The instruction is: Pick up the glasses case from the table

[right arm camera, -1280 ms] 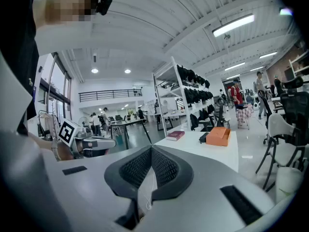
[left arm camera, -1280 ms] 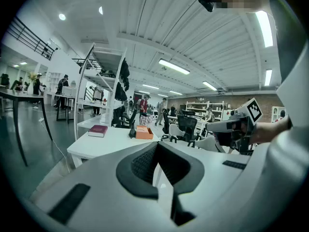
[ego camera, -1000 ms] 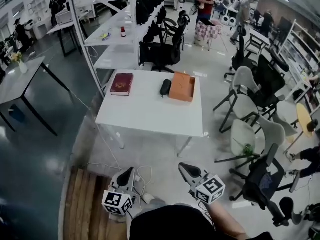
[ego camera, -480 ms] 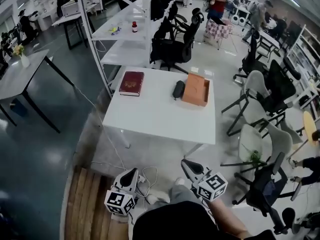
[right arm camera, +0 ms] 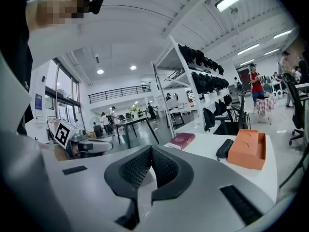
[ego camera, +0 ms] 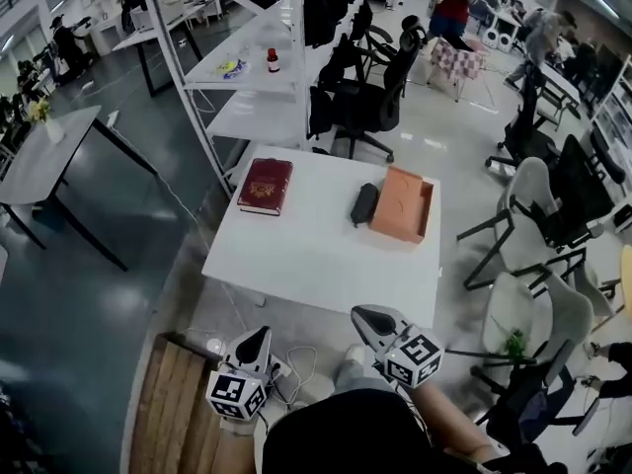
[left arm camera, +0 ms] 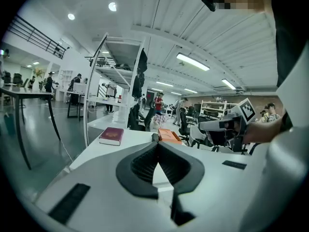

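The black glasses case (ego camera: 363,204) lies on the white table (ego camera: 316,255), between a dark red book (ego camera: 265,186) and an orange tray (ego camera: 402,204). It is apart from both grippers. My left gripper (ego camera: 259,336) and right gripper (ego camera: 361,316) are held short of the table's near edge, both shut and empty. In the left gripper view the case (left arm camera: 155,137) peeks just above the shut jaws, with the right gripper (left arm camera: 227,126) off to the right. The right gripper view has the case (right arm camera: 224,149) beside the tray (right arm camera: 247,150) and the book (right arm camera: 182,140).
A white shelf rack (ego camera: 247,57) and black office chairs (ego camera: 360,107) stand behind the table. More chairs (ego camera: 538,215) crowd its right side. A wooden platform (ego camera: 178,403) and cables lie at my feet. A dark table (ego camera: 49,156) stands at left. People move in the background.
The table has drawn nearer and larger in the head view as I walk toward it. Both grippers travel forward with me, still shut and empty.
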Tool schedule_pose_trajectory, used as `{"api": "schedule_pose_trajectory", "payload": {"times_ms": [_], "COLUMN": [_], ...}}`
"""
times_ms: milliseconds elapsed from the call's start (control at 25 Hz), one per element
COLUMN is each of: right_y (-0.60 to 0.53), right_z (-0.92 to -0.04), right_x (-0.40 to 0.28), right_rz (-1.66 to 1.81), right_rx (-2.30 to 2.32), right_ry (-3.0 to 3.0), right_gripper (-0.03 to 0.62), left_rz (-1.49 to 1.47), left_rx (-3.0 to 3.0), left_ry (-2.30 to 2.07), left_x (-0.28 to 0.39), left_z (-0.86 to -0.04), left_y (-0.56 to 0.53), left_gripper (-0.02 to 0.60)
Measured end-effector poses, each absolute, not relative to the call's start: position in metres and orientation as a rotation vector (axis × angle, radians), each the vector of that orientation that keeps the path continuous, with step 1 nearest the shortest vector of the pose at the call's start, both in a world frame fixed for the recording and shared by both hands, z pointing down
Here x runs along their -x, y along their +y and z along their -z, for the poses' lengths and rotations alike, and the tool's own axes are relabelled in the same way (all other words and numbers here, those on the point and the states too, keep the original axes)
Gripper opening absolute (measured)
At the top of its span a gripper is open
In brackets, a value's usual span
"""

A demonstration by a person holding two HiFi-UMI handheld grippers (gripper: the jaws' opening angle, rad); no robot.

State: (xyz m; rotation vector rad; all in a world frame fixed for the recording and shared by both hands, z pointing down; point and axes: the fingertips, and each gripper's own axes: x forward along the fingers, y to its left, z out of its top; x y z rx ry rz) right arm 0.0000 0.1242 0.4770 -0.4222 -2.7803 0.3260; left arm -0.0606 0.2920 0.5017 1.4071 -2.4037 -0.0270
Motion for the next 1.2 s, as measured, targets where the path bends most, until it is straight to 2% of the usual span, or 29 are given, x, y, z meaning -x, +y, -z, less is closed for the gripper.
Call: {"api": "schedule_pose_trajectory", "payload": {"times_ms": [400,800,1200], "right_y": [0.012,-0.066,-0.120], "right_z": [-0.473,-0.476,-0.474], "right_x": [0.040,0.037,0.048], "right_rz": [-0.320,-0.400,-0.459], "right_rx": [0.444,0.218,-0.115], "right_ry": [-2.776,-2.790,-2.793], "right_gripper": [0.028,0.028,0.028], "left_rz": [-0.009,0.013,-0.097], "left_rx": [-1.366,-1.433,-1.617], "left_ry": [-2.432,-2.319,-2.137], "left_x": [0.109,0.140,0.196], "left_z": [-0.493,-0.498,-0.517], "left_y": [0.173,0.096,0.020], "left_gripper": [0.018,0.018,0.020]}}
